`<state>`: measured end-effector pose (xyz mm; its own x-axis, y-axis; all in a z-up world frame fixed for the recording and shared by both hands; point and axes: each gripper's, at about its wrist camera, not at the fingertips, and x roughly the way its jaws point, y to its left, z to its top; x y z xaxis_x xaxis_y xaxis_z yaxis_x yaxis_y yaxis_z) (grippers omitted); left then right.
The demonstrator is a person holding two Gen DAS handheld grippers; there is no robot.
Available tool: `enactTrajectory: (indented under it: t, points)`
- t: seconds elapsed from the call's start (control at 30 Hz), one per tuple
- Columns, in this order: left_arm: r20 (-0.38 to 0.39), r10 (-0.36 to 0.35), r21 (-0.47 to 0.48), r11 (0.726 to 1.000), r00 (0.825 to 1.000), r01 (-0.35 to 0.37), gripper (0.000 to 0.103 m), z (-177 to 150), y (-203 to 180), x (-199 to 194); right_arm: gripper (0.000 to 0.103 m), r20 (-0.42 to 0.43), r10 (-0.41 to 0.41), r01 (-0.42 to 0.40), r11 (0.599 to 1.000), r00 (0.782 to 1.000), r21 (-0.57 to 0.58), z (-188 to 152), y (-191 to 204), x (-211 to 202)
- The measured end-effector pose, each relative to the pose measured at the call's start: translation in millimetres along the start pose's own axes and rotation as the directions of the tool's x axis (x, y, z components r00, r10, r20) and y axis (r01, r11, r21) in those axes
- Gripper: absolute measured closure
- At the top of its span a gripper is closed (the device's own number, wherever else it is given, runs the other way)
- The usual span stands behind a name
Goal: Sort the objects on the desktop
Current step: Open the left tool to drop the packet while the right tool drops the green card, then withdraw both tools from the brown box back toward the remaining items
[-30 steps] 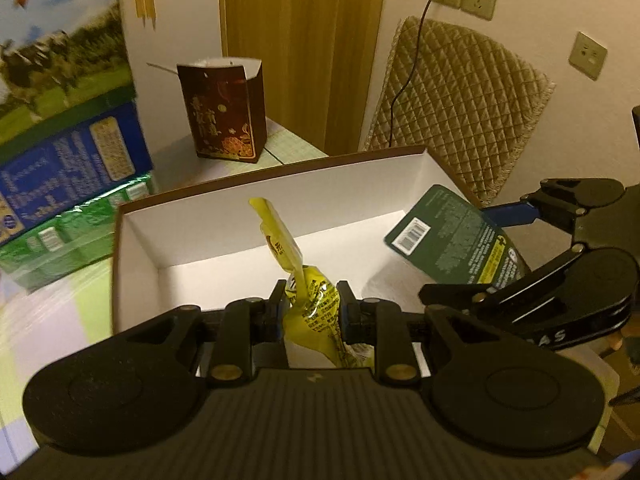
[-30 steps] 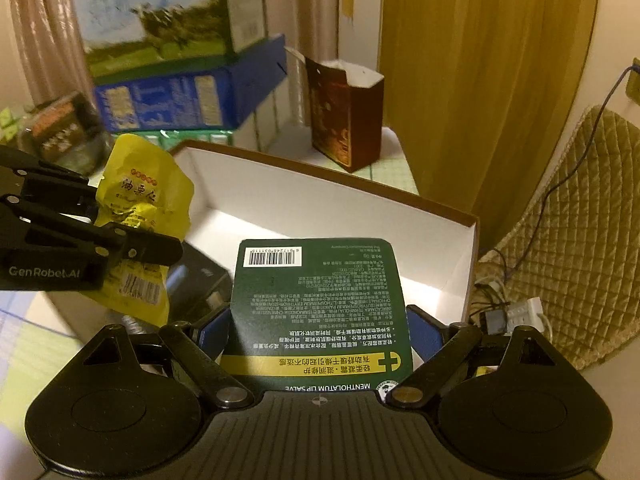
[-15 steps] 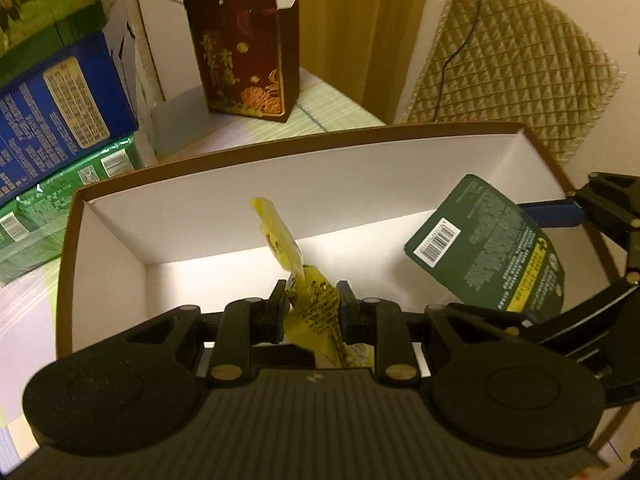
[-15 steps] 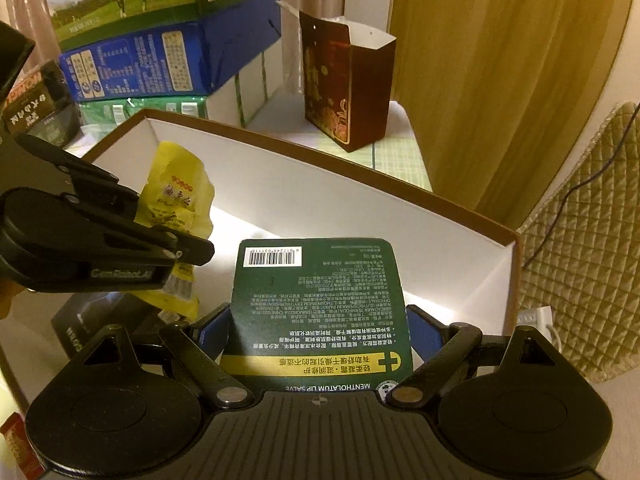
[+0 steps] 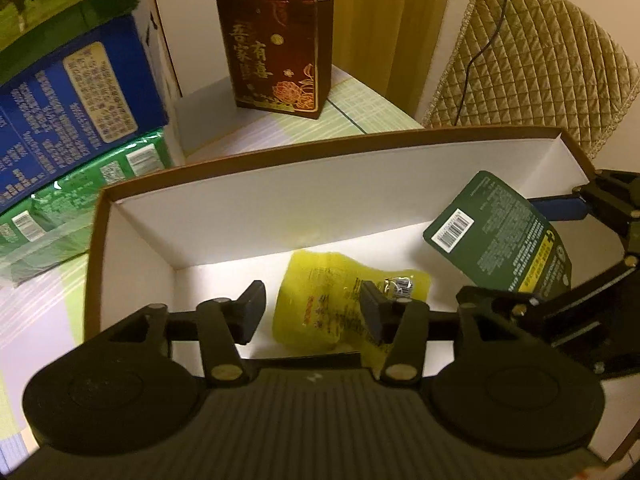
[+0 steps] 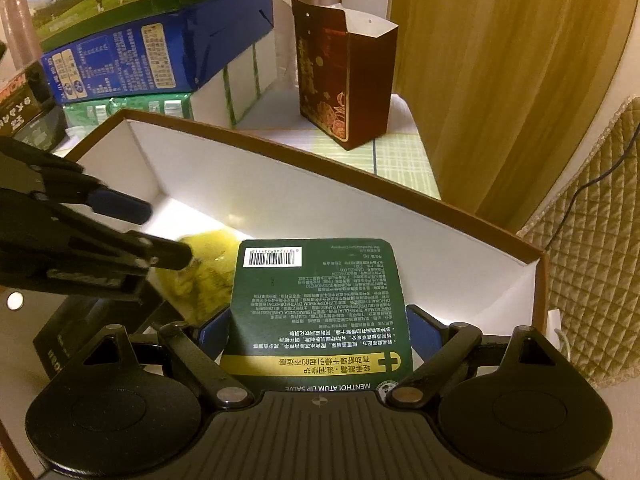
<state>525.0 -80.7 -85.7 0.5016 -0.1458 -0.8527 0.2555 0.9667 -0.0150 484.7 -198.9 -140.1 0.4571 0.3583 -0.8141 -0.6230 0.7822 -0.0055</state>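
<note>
A brown box with a white inside (image 5: 280, 200) sits on the table; it also shows in the right wrist view (image 6: 320, 200). A yellow snack packet (image 5: 320, 300) lies flat on the box floor, blurred in the right wrist view (image 6: 208, 272). My left gripper (image 5: 312, 308) is open just above the packet, one finger either side. My right gripper (image 6: 316, 328) is shut on a green lip-salve card (image 6: 320, 304), held over the box's right part; the card also shows in the left wrist view (image 5: 500, 240).
A dark red gift bag (image 5: 276, 44) stands behind the box. Stacked blue and green cartons (image 5: 68, 120) rise at the left. A quilted cushion (image 5: 532, 68) leans on the wall at right. A black box (image 6: 72, 332) lies in the box's left part.
My left gripper has opened and let go of the yellow packet, which dropped flat onto the box floor. Both grippers moved further over the box. The right keeps its card.
</note>
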Motion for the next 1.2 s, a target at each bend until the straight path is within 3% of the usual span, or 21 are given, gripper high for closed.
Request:
enactTrajectory:
  t: [0.3,0.6,1.2]
  points:
    - [0.053,0.008,0.02,1.0,0.999,-0.009,0.026,-4,0,-26,0.012,0.047,0.018,-0.019,1.0,0.999,0.009,-9,-2,-13]
    - [0.117,0.05,0.053,0.997,0.992,-0.057,0.009,-30,-10,-74,0.002,0.102,0.074,-0.078,0.996,0.992,0.034,-38,-2,-66]
    - [0.17,0.053,0.015,0.998,0.984,-0.057,0.003,-110,-37,-171,0.002,0.159,0.085,-0.101,0.991,0.984,0.091,-91,40,-153]
